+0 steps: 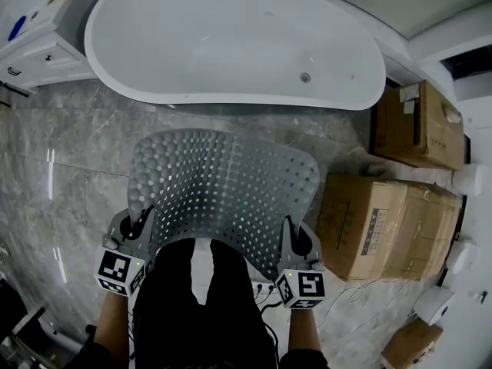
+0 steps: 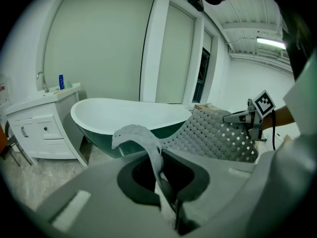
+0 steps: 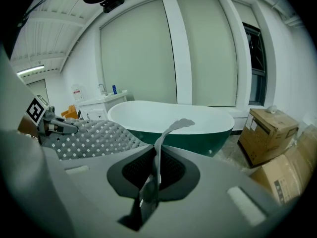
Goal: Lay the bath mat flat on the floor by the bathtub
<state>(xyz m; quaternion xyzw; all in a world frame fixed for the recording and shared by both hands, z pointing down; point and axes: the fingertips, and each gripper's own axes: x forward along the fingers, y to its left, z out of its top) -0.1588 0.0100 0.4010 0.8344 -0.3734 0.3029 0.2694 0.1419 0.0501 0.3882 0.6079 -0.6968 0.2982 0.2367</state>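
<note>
A grey perforated bath mat [image 1: 223,187] hangs in the air in front of me, stretched between both grippers and bowed upward, above the marble floor [image 1: 61,175] beside the white bathtub [image 1: 231,37]. My left gripper [image 1: 141,225] is shut on the mat's near left corner; the mat edge [image 2: 143,143] curls up out of its jaws. My right gripper [image 1: 294,233] is shut on the near right corner, where a thin strip of mat [image 3: 166,133] rises from between the jaws. The mat's far edge droops toward the tub.
Cardboard boxes [image 1: 388,225] are stacked at the right, with another box [image 1: 419,125] behind them. A white vanity cabinet [image 1: 34,48] stands at the left of the tub. My dark trousers [image 1: 204,298] and a cable [image 1: 265,290] are below the mat.
</note>
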